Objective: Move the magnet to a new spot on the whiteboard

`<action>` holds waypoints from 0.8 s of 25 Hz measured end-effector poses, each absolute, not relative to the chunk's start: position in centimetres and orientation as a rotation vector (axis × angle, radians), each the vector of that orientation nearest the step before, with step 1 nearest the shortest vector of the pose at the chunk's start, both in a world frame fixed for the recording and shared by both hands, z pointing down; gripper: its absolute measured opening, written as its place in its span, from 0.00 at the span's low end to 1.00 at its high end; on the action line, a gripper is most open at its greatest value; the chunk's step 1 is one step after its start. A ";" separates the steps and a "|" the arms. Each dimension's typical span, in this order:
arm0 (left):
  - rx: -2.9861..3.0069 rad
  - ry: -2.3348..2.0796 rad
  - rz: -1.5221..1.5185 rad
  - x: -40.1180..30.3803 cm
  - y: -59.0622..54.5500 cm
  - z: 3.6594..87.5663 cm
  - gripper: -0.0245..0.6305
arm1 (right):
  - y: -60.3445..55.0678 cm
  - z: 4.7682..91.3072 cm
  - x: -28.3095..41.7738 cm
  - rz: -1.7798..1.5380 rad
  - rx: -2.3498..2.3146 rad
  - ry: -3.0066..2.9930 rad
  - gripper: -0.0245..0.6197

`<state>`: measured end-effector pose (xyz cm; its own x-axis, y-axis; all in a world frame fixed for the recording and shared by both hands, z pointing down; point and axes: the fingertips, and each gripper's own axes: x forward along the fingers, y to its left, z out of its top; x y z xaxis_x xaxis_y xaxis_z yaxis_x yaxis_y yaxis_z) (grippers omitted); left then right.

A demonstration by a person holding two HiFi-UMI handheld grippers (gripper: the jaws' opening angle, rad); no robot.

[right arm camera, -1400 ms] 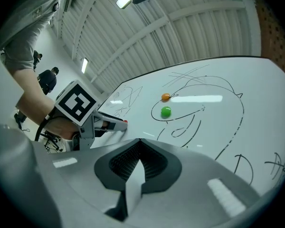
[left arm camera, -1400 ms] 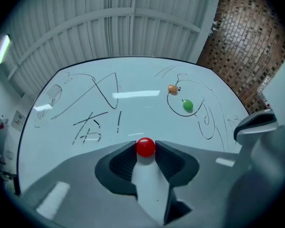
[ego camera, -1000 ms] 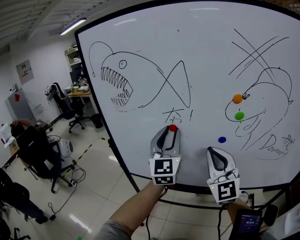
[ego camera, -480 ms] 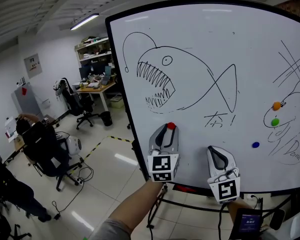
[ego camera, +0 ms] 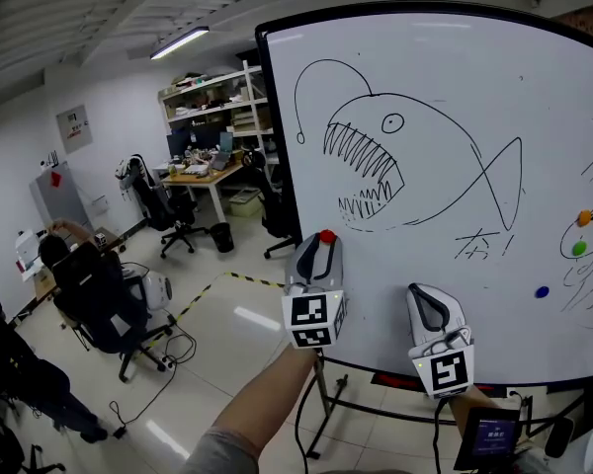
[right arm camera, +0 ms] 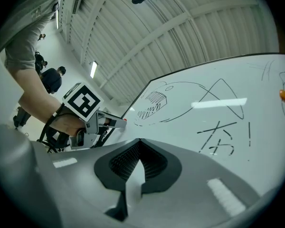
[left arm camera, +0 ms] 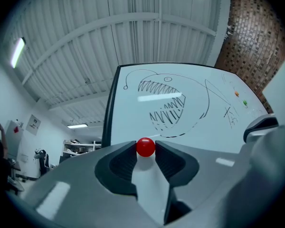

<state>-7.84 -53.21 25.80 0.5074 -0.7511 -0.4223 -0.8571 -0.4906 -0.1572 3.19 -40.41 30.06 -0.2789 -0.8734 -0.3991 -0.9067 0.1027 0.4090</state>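
Observation:
A small red round magnet [left arm camera: 145, 147] sits pinched between the tips of my left gripper [ego camera: 326, 237], which is shut on it. In the head view the red magnet [ego camera: 327, 236] is held near the whiteboard's [ego camera: 455, 117] lower left part, below the drawn fish's teeth. Whether it touches the board I cannot tell. My right gripper [ego camera: 427, 298] hangs lower and to the right, in front of the board's bottom edge, its jaws shut with nothing between them. The right gripper view shows the left gripper [right arm camera: 121, 121] at the board's left edge.
Blue [ego camera: 542, 291], green [ego camera: 578, 249] and orange [ego camera: 584, 218] magnets stick to the board's right side. The board stands on a black frame [ego camera: 321, 403]. At the left are office chairs [ego camera: 104, 309], a seated person [ego camera: 54, 255], desks and shelves [ego camera: 212, 97].
The view has swung left along the board, so the fish drawing now sits further right. My left gripper has carried the red magnet leftward toward the board's left edge. The right gripper stays low.

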 end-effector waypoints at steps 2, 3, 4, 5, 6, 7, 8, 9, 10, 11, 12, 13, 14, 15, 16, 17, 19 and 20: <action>-2.408 1.348 0.433 -9.1 -54.1 25.2 0.22 | -41.0 29.7 2.1 0.929 -1.840 2.288 0.05; -2.415 1.350 0.435 -9.5 -54.5 24.9 0.22 | -41.2 29.5 1.6 0.932 -1.837 2.287 0.05; -2.424 1.349 0.436 -9.9 -54.8 24.8 0.22 | -41.4 29.4 1.2 0.936 -1.834 2.285 0.05; -2.432 1.348 0.437 -10.2 -55.2 24.6 0.22 | -41.5 29.3 0.8 0.941 -1.831 2.284 0.05; -2.440 1.348 0.440 -10.4 -55.5 24.5 0.22 | -41.7 29.3 0.5 0.946 -1.828 2.284 0.05; -2.449 1.349 0.445 -10.7 -55.8 24.5 0.22 | -41.8 29.3 0.2 0.948 -1.825 2.284 0.05; -2.461 1.345 0.450 -10.8 -56.1 24.4 0.22 | -42.0 29.3 0.0 0.949 -1.824 2.284 0.05; -2.474 1.336 0.457 -10.9 -56.3 24.4 0.23 | -42.1 29.4 -0.2 0.950 -1.824 2.285 0.05; -2.486 1.322 0.464 -10.9 -56.4 24.4 0.23 | -42.3 29.4 -0.3 0.949 -1.826 2.285 0.05; -2.496 1.307 0.473 -10.9 -56.5 24.4 0.23 | -42.4 29.4 -0.4 0.946 -1.829 2.284 0.05; -2.504 1.293 0.484 -10.9 -56.5 24.3 0.23 | -42.5 29.3 -0.4 0.943 -1.832 2.282 0.05; -2.512 1.282 0.495 -11.0 -56.6 24.3 0.23 | -42.6 29.3 -0.5 0.941 -1.835 2.281 0.05; -2.518 1.273 0.504 -11.0 -56.6 24.3 0.23 | -42.7 29.3 -0.5 0.940 -1.836 2.281 0.05; -2.523 1.266 0.509 -11.0 -56.6 24.3 0.23 | -42.7 29.2 -0.6 0.940 -1.837 2.281 0.05; -2.526 1.260 0.513 -11.0 -56.6 24.3 0.23 | -42.8 29.2 -0.6 0.940 -1.838 2.281 0.05; -2.527 1.256 0.515 -10.9 -56.6 24.3 0.22 | -42.8 29.2 -0.6 0.941 -1.839 2.281 0.05; -2.521 1.249 0.516 -10.9 -56.5 24.3 0.22 | -42.9 29.2 -0.6 0.940 -1.840 2.280 0.05; -2.516 1.248 0.515 -10.9 -56.5 24.3 0.22 | -43.0 29.2 -0.6 0.940 -1.841 2.280 0.05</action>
